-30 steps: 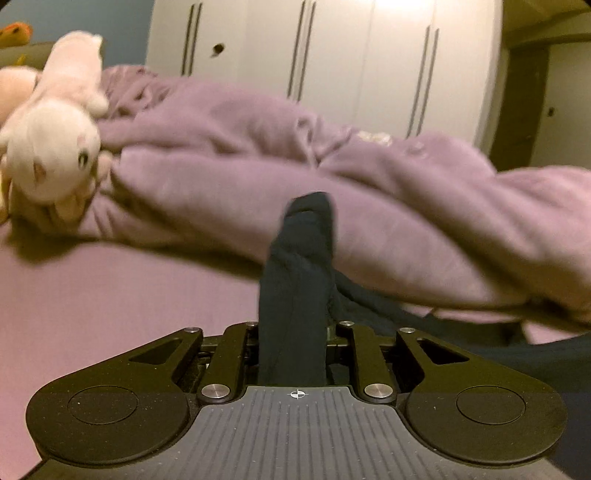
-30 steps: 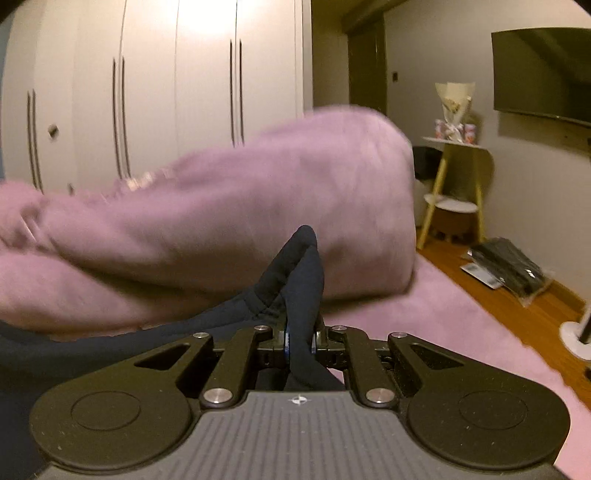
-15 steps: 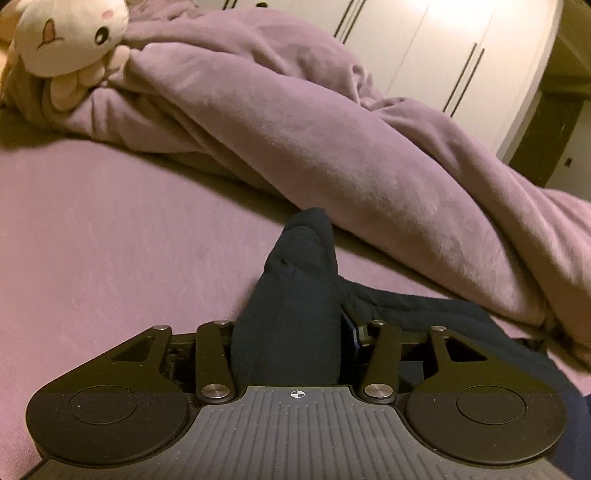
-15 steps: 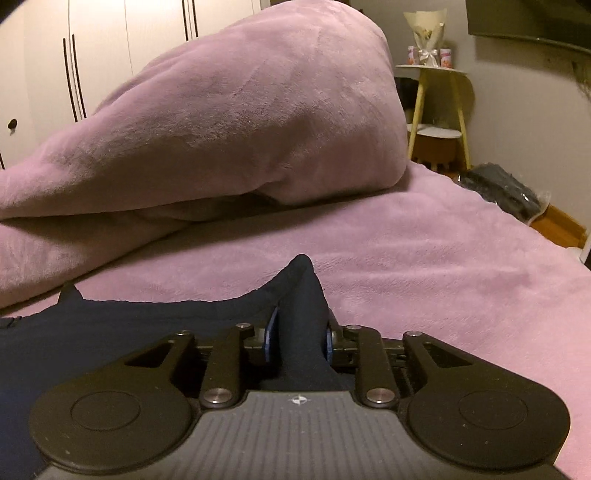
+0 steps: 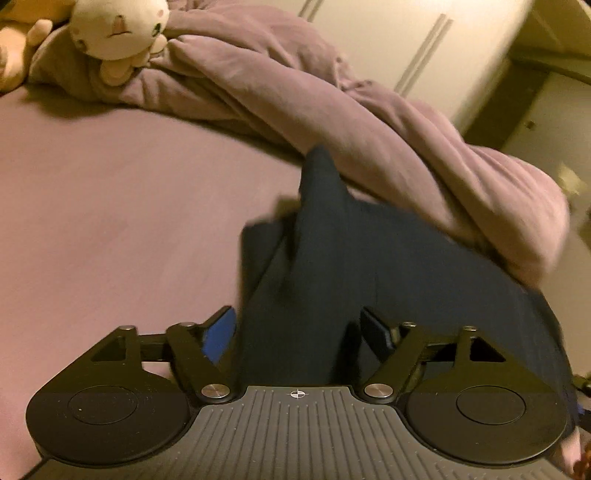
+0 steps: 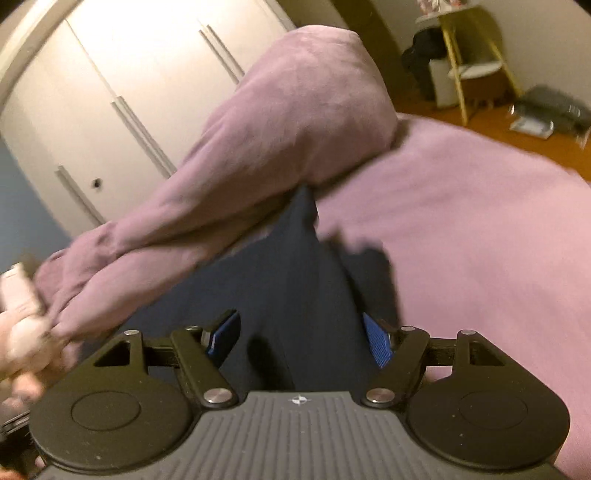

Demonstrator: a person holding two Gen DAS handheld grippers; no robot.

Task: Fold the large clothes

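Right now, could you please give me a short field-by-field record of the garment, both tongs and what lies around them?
garment: dark navy garment, lying on the bed, far corner by the duvet
surface: pink bed sheet
left tongs: open, fabric between the fingers, not clamped
right tongs: open, fabric between the fingers, not clamped
bedding: purple duvet, heaped behind the garment
toy: plush toy, at the duvet's far left
background: white wardrobe
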